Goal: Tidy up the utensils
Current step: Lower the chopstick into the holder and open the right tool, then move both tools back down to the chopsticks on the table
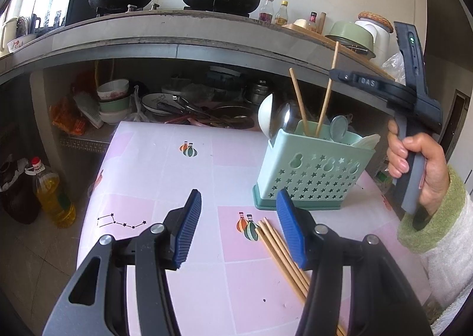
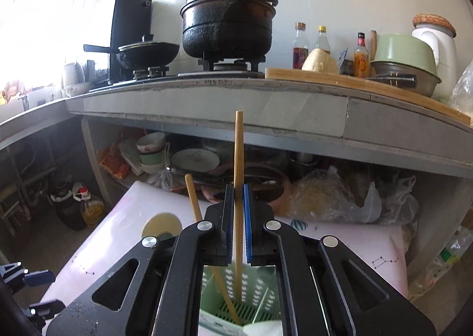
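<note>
**Kid:** What is the right gripper holding?

**Me:** One chopstick. The two blue pads are squeezed together on it, one on each side. The stick stands almost straight up, its top high above the fingers and its bottom end down inside the green holder.

**Kid:** Is it all the way in?

**Me:** I think the tip is near the floor of the holder, but the black gripper frame hides part of it, so I can't be sure it touches. Another chopstick leans in the same slot just to the left.

**Kid:** So what matters next?

**Me:** The stick is long up and down and the slot is right under it. If the pads let go, it should just drop and lean there.

**Kid:** And the other hand?

**Me:** The left gripper has its fingers apart with nothing between them. The loose chopsticks lie flat on the pink table, just under its right finger, pointing away toward the holder. That hand is the closer one to them.
</note>
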Motion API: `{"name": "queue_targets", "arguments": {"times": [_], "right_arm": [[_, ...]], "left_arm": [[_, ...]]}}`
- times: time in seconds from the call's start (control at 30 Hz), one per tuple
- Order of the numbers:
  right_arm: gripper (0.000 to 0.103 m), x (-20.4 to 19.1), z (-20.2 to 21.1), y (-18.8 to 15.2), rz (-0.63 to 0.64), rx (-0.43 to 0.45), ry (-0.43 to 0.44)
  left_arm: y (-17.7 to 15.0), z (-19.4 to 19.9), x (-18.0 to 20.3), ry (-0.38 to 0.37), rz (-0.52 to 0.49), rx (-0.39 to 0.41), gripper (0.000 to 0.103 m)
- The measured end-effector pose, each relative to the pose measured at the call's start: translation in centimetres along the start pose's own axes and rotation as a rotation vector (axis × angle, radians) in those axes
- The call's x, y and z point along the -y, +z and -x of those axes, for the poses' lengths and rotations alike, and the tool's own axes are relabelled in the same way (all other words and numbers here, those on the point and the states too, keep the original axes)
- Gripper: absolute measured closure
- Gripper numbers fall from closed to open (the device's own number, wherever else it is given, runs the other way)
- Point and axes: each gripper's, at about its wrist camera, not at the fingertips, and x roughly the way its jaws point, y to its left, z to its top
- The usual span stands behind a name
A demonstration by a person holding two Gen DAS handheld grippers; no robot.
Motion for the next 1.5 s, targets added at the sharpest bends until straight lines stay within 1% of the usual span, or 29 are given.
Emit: {"name": "queue_targets", "arguments": {"times": [0.07,0.13,0.17,0.23,0.27,0.3,0.33,0.4,0.5,0.6,0.7,0.73,0.8,0.83,0.9,0.97,1.03,1.1,1.17,1.23,1.33,1.5], "right_arm": [[0.098,0.2,0.5,-0.7,-0.005,-0.030,0.014],[0.097,0.5,1.3,-1.3,-0.001,-0.046,0.011],[0.094,0.7,1.7,-1.6,-0.002,-0.054,0.009],[0.082,1.1,2.7,-1.8,-0.021,-0.064,0.013],[0.074,1.5,3.3,-1.9,-0.035,-0.062,0.012],[0.069,1.9,4.0,-2.0,-0.048,-0.055,0.009],[0.068,2.3,4.8,-2.0,-0.064,-0.046,0.005],[0.060,3.2,6.6,-2.0,-0.095,-0.023,-0.005],[0.056,4.5,9.7,-2.1,-0.144,0.031,-0.022],[0.054,5.7,12.7,-2.5,-0.191,0.075,-0.025],[0.053,6.0,14.6,-3.4,-0.229,0.079,-0.001],[0.053,5.9,14.8,-4.0,-0.244,0.062,0.016],[0.053,5.4,14.1,-5.9,-0.276,-0.019,0.066],[0.053,5.0,13.4,-7.1,-0.291,-0.074,0.086],[0.053,3.6,11.4,-10.3,-0.324,-0.216,0.122],[0.053,2.1,9.8,-13.5,-0.342,-0.343,0.125],[0.054,1.0,8.7,-15.8,-0.355,-0.429,0.136],[0.055,0.1,8.1,-17.1,-0.372,-0.483,0.156],[0.055,-0.3,7.6,-17.4,-0.370,-0.510,0.174],[0.055,-0.7,7.7,-17.2,-0.351,-0.506,0.181],[0.055,-1.1,7.7,-16.7,-0.330,-0.492,0.183],[0.055,-0.9,7.5,-17.0,-0.346,-0.498,0.192]], "left_arm": [[-0.1,-0.3,0.0,0.003,0.004,-0.012,0.052],[-0.2,-0.5,0.1,0.005,0.005,-0.024,0.052],[-0.3,-0.6,0.1,0.006,0.004,-0.028,0.052],[-0.4,-0.8,0.3,0.007,0.000,-0.037,0.052],[-0.5,-0.8,0.4,0.008,-0.002,-0.042,0.052],[-0.6,-1.0,0.5,0.008,-0.003,-0.049,0.052],[-0.7,-1.1,0.6,0.008,-0.003,-0.055,0.052],[-0.9,-1.3,0.7,0.006,-0.004,-0.068,0.052],[-1.2,-1.7,1.1,0.002,-0.010,-0.092,0.052],[-1.7,-2.1,1.5,-0.005,-0.022,-0.116,0.052],[-2.4,-2.6,2.2,-0.010,-0.037,-0.147,0.052],[-2.7,-2.8,2.4,-0.016,-0.042,-0.161,0.052],[-3.5,-3.4,3.2,-0.025,-0.054,-0.193,0.052],[-3.9,-3.7,3.5,-0.028,-0.061,-0.209,0.052],[-4.9,-4.4,4.4,-0.029,-0.082,-0.243,0.052],[-5.8,-5.0,5.3,-0.017,-0.111,-0.274,0.052],[-6.6,-5.5,6.2,-0.022,-0.146,-0.297,0.060],[-7.3,-6.1,6.8,-0.027,-0.170,-0.321,0.065],[-7.7,-6.7,7.1,-0.025,-0.180,-0.343,0.070],[-8.1,-7.2,7.3,-0.014,-0.183,-0.363,0.075],[-8.5,-7.6,7.1,-0.009,-0.171,-0.382,0.079],[-8.7,-7.6,6.9,-0.006,-0.167,-0.379,0.079]]}}
